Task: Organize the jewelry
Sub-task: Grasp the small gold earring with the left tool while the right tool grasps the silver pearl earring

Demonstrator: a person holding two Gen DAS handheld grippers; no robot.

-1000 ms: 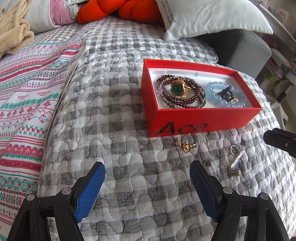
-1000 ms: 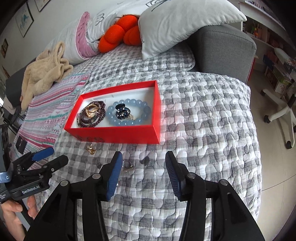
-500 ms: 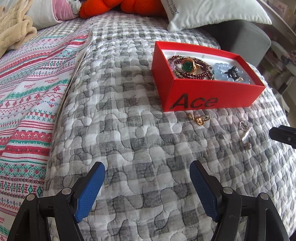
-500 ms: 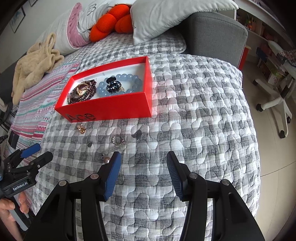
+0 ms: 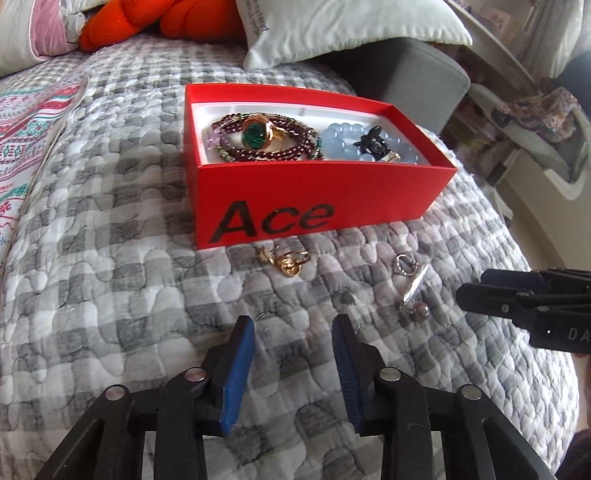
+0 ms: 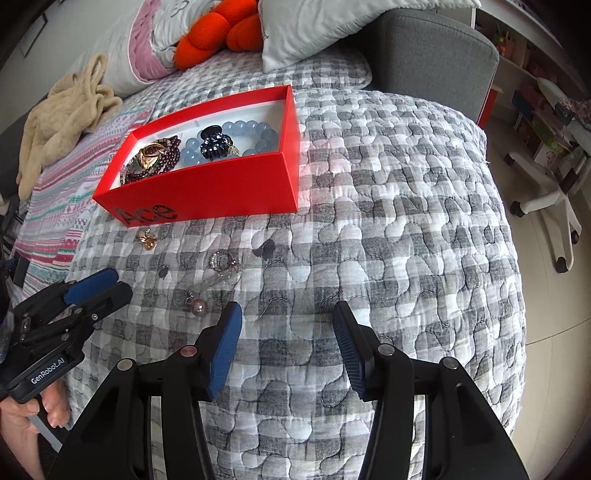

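A red "Ace" box [image 5: 310, 206] [image 6: 207, 188] sits on the grey checked quilt. It holds a dark red bead bracelet [image 5: 291, 149], a green-stone ring [image 5: 255, 134], a blue bead bracelet [image 5: 347, 136] [image 6: 243, 129] and a black hair clip [image 5: 373, 144] [image 6: 216, 144]. Loose on the quilt before the box lie a gold piece [image 5: 290, 262] [image 6: 147, 238], a silver ring with a bar [image 5: 408, 267] [image 6: 221, 264] and a pearl pendant [image 5: 415, 310] [image 6: 197, 306]. My left gripper [image 5: 293, 363] is open and empty, short of the gold piece. My right gripper [image 6: 286, 349] is open and empty, near the pendant.
Two small dark pieces [image 6: 266, 249] [image 6: 163, 272] lie among the loose jewelry. A striped blanket [image 5: 22, 122] lies left. Pillows [image 5: 332, 26] and an orange cushion [image 6: 218, 29] sit behind the box. A grey headboard [image 6: 432, 55] and a white chair base [image 6: 546, 199] are right.
My left gripper has moved closer to the box and the loose jewelry, and its jaws have narrowed. My right gripper has moved forward toward the loose pieces.
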